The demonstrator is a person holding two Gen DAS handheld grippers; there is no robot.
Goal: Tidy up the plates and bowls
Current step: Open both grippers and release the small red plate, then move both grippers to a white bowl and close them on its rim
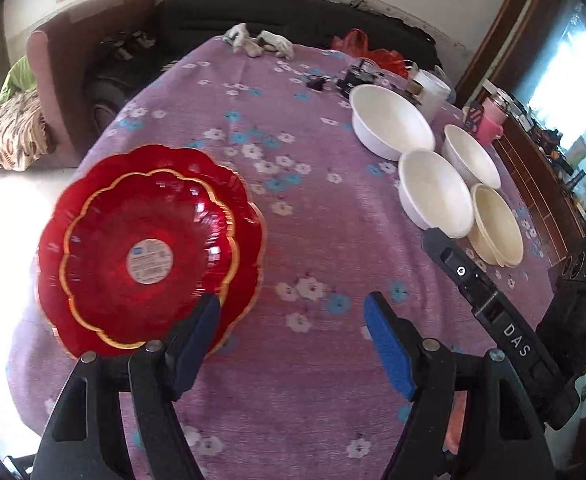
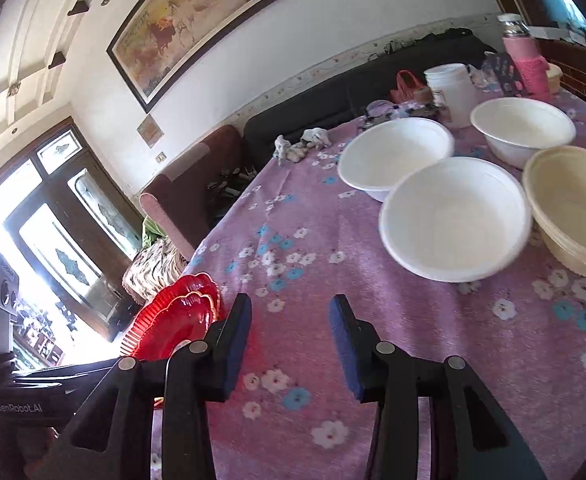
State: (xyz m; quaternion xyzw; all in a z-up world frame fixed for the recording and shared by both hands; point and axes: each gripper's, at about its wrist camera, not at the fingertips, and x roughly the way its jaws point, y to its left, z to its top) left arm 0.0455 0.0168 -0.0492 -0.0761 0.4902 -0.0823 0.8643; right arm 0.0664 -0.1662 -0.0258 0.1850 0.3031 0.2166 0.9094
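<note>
Two red scalloped plates (image 1: 149, 248) with gold rims lie stacked on the purple flowered tablecloth (image 1: 293, 208), near its left edge. My left gripper (image 1: 293, 304) stands open just right of them, with only cloth between its blue pads; its left finger (image 1: 201, 328) overlaps the stack's near rim. Three white bowls (image 1: 391, 120) (image 1: 435, 192) (image 1: 471, 156) and a cream bowl (image 1: 497, 224) stand apart at the right. My right gripper (image 2: 291, 308) is open over bare cloth, with the red plates (image 2: 177, 320) to its left and the nearest white bowl (image 2: 455, 216) and the cream bowl (image 2: 573, 204) ahead to the right.
A white tub (image 2: 451, 84), a pink bottle (image 2: 523, 52), a red bag (image 2: 407, 84) and small clutter sit at the table's far side. Crumpled cloths (image 1: 259, 42) lie at the far edge. A dark sofa (image 1: 293, 20) and an armchair (image 1: 65, 72) stand beyond.
</note>
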